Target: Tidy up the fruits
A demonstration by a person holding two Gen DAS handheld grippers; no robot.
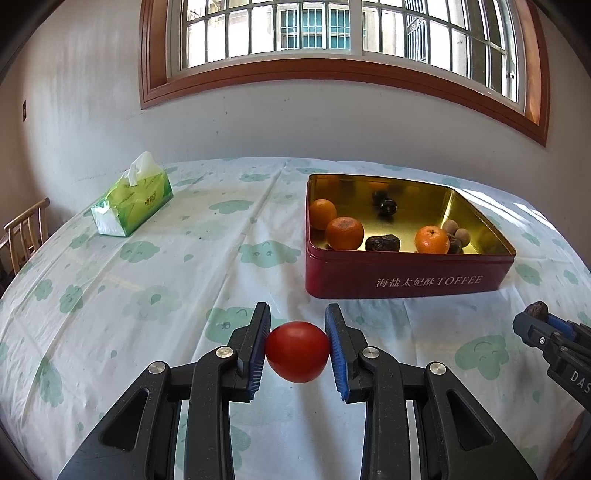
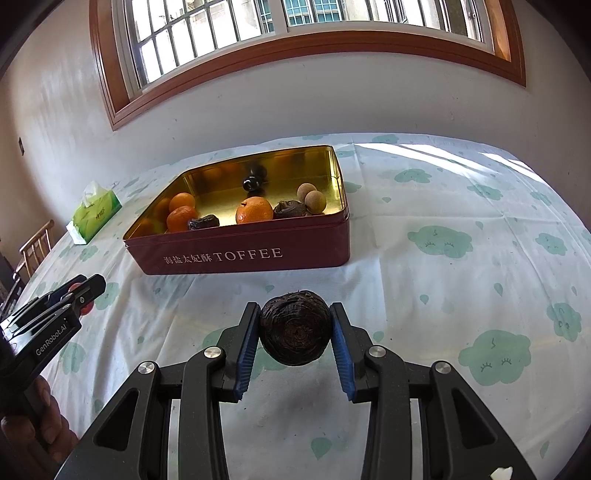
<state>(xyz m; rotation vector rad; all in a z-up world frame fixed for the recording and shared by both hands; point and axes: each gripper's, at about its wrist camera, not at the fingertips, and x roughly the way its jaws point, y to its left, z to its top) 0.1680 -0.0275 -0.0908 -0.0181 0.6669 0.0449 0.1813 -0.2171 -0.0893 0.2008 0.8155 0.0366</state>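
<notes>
On my desk (image 1: pixel 155 266) lay a pale cloth with green cloud prints. A green tissue pack (image 1: pixel 133 201) sat far left, near a wooden chair (image 1: pixel 26 230). A barred window (image 1: pixel 332 33) stood behind.

Bright daylight from window (image 1: pixel 332 33); sharp focus, fisheye-warped edges.

In front of me spreads a table (image 1: pixel 155 280) under a white plastic cloth printed with pale green smiling clouds, creased along its fold lines. On it at my one o'clock stands a dark red toffee tin (image 1: pixel 406 275), open, gold inside. Well apart from that, out at my eleven o'clock near the wall, lies a green tissue pack (image 1: pixel 135 201) with a white sheet poking up.
</notes>
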